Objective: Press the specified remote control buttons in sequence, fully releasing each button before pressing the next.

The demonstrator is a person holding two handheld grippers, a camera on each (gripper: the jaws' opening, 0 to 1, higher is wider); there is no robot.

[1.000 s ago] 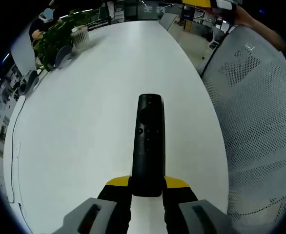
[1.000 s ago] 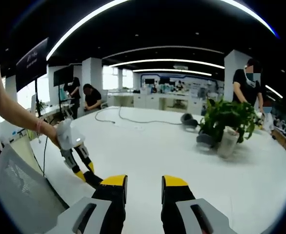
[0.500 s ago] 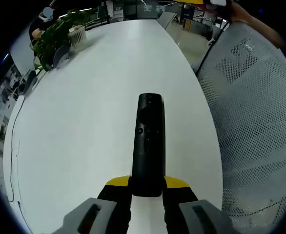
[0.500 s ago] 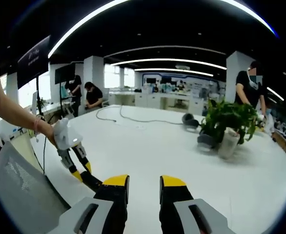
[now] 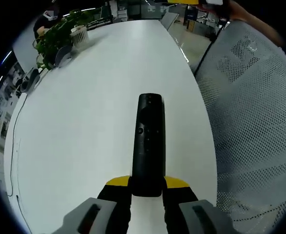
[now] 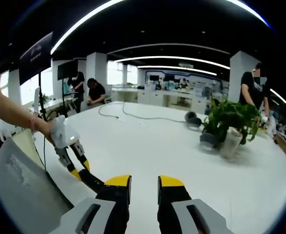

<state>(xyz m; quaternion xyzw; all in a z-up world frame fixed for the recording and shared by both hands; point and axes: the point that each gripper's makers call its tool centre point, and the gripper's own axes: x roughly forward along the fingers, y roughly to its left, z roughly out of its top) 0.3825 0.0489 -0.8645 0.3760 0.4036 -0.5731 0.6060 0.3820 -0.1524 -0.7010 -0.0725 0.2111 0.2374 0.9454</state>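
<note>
The remote [image 5: 148, 146] is clamped at its near end between the jaws of the left claw [image 5: 147, 184], and it juts straight forward from that claw, buttons up, above the white worktop [image 5: 84, 107]. From the right claw's side the left claw [image 6: 77, 165] is seen low and to the left, just beside the right claw's left jaw, with the remote [image 6: 91, 181] carried in it. The right claw [image 6: 142, 183] is empty, its jaws a narrow gap apart, and it is pointed out across the worktop [image 6: 148, 141] rather than at the buttons.

No button is being touched, so the step in hand is judged to be the approach for a press. It would be done well if the left claw were kept level and steady, so that the remote is not levered in the grip. One jaw tip of the right claw should be brought down squarely on the wanted button, pushed along the button's own axis, then lifted wholly off before the next is tried. A sideways push is to be avoided, since the neighbouring buttons sit close. A plant [image 6: 231, 119] stands well ahead of the right claw, to its right, and a mesh chair [image 5: 255, 122] lies right of the left claw.
</note>
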